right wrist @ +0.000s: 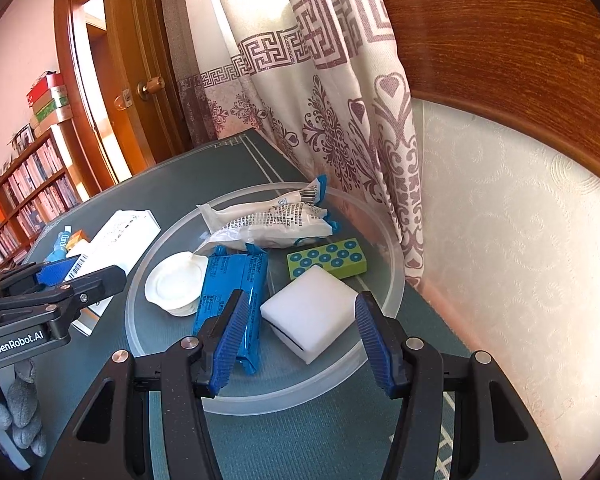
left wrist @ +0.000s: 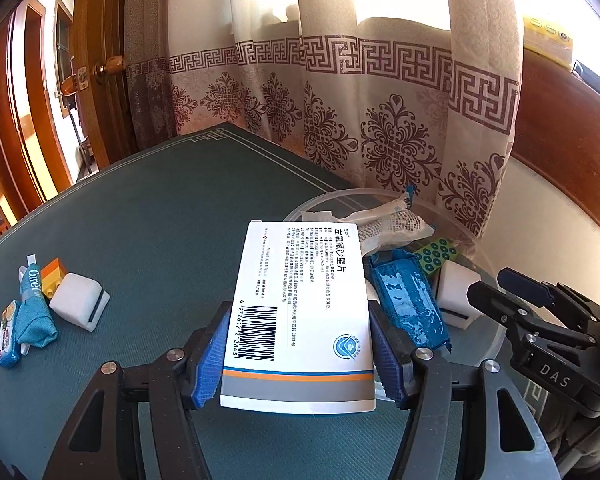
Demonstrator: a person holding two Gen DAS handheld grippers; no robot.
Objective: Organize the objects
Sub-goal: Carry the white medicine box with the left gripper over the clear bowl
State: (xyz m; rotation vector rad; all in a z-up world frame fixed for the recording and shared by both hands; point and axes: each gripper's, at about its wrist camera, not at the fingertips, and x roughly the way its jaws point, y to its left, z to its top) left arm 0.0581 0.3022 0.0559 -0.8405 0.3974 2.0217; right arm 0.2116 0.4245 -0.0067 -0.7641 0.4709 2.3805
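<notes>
Two wrist views, green table mat (left wrist: 148,216). Left view only, far left at 9 o'clock: snack packet (left wrist: 9,334), teal pouch (left wrist: 34,308), orange toy brick (left wrist: 54,276), white foam block (left wrist: 79,307), all loose on the mat and close together. Centre: left gripper (left wrist: 296,354) with blue pads pinching white medicine box (left wrist: 300,320) by its long sides, barcode up, box held just beside the clear round tray (left wrist: 496,336) at 3 o'clock. Right view shows tray contents better: white lidded cup (right wrist: 174,286) at 9 o'clock, blue wrapped packet (right wrist: 230,292) at centre, bandage pack (right wrist: 268,220) at 12, green dotted block (right wrist: 327,260) at 2, second white foam block (right wrist: 310,312) at 5. Right gripper (right wrist: 302,350) spread wide, holding nothing, above the tray's near rim.
</notes>
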